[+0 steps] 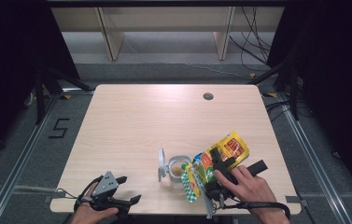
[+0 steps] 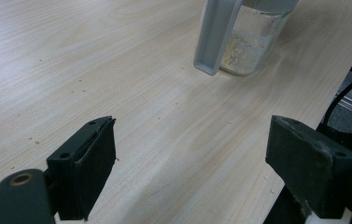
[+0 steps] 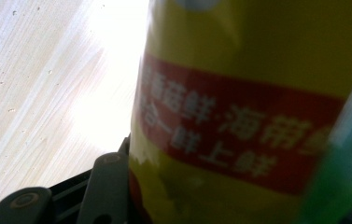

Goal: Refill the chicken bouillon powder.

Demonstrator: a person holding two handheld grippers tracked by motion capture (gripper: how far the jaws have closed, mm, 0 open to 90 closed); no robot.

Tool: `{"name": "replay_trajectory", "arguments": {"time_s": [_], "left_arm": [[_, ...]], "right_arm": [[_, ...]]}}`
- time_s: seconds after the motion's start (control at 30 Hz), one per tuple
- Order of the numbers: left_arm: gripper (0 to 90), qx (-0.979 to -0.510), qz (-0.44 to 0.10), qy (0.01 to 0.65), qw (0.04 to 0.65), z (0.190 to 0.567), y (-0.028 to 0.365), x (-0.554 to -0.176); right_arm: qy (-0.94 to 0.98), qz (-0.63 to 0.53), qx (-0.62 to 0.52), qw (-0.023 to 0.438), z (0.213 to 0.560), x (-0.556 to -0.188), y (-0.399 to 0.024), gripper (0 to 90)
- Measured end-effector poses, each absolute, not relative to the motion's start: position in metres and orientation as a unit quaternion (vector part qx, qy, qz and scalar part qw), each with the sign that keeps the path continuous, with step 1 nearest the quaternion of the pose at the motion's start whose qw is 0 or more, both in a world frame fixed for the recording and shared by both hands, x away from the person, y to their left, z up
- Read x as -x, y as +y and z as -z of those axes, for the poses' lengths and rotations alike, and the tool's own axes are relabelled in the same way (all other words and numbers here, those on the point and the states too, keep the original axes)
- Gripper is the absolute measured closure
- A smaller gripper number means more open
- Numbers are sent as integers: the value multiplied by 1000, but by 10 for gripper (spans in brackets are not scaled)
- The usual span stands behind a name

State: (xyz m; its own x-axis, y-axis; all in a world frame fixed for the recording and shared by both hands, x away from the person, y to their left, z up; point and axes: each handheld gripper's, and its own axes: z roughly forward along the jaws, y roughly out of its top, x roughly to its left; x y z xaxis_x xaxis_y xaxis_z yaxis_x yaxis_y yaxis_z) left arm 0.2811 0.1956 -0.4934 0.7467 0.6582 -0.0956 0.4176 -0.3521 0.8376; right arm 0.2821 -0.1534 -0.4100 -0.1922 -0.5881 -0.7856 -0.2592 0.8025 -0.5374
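A yellow snack bag with red print and a green lower end is tilted over the table's front right. My right gripper is shut on it, and the bag fills its view beside one black finger. The bag's green end hangs low, right beside a clear container with pale crumbs at the bottom. The container's grey lid stands swung open at its left. My left gripper rests at the front left edge, open and holding nothing, facing the container and lid.
The light wooden table has a round cable hole at the back right. Small crumbs lie scattered on the wood near the container. Wooden shelf legs and cables are on the floor beyond the far edge.
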Motion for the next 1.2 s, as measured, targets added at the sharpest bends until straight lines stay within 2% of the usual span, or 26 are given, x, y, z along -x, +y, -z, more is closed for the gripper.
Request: {"name": "replay_trajectory", "arguments": {"time_s": [0.4,0.47,0.87,1.2], "left_arm": [[154,-811,-132,332,463,493,196,-281],[154,-826,-143,312,447,491,199,-283],[154,-806,-127,340,467,493,196,-280],[154,-814,-133,328,459,492,198,-282]], "right_arm": [[761,142,281,567,409,-281,-152,552],[758,142,282,571,410,-281,-152,552],[756,139,283,574,409,-281,-151,552],[757,139,282,573,409,-281,-152,552]]}}
